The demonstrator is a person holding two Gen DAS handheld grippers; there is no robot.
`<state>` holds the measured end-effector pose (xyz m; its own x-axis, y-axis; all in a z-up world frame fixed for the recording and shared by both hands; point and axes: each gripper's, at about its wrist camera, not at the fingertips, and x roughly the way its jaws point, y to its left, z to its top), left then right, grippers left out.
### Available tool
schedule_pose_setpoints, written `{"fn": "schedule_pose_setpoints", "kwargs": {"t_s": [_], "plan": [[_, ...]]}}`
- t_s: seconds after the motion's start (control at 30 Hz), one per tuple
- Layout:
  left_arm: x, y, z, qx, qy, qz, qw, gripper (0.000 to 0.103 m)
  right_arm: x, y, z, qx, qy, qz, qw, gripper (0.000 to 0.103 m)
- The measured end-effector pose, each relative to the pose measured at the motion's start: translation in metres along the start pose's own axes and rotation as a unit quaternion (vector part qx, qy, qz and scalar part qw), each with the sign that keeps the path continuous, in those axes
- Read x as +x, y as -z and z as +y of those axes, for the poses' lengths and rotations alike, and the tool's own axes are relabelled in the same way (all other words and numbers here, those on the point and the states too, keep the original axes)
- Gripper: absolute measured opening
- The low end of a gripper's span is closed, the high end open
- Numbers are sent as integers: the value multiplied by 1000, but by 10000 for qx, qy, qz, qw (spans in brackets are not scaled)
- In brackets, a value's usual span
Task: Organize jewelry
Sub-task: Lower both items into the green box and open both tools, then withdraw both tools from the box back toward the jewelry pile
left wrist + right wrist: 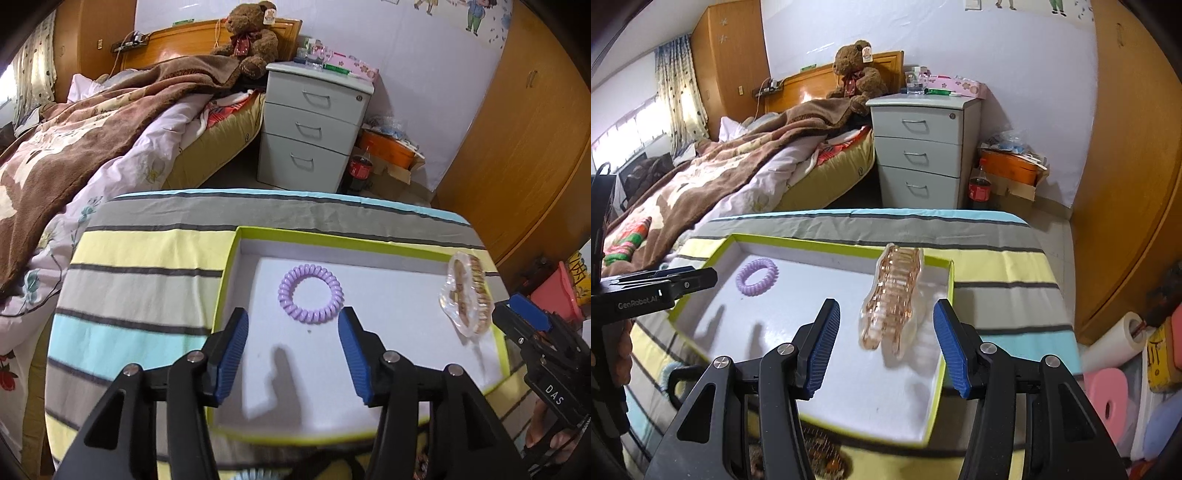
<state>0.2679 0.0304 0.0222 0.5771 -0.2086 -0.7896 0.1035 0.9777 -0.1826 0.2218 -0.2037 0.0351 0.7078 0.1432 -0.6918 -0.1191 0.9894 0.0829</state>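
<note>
Bedroom: bed [92, 122] with brown blanket, teddy [855, 74] at headboard, grey drawer unit [314, 125], wooden wardrobe [1126, 166]. Striped cloth covers counter [147, 266]. Green-rimmed white tray [332, 240] on cloth. Left tongs [293, 325] apart, empty, over tray, near side of purple coil tie [310, 293]. Right tongs [886, 321] apart, empty; clear amber hair claw [892, 299] in tray, just beyond and between blue pads, untouched. Right view alone: paper roll [1115, 339], pink stool [1108, 398], curtain [679, 92].
</note>
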Motion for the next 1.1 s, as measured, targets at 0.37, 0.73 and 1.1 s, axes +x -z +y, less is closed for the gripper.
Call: {"fn": "schedule_pose_setpoints", "kwargs": {"t_s": [0.37,0.73,1.1], "plan": [[-53,40,16,-267,369,-193,9988,71,-41,36,11,92,-278,-107,9995,54],[-79,85,38,-395,446,155,9981,85,-44,76,50,-110,-873,262,9958,54],[-81,101,59,-694,217,73,9973,84,-34,91,83,-317,-1049,419,9931,42]]}}
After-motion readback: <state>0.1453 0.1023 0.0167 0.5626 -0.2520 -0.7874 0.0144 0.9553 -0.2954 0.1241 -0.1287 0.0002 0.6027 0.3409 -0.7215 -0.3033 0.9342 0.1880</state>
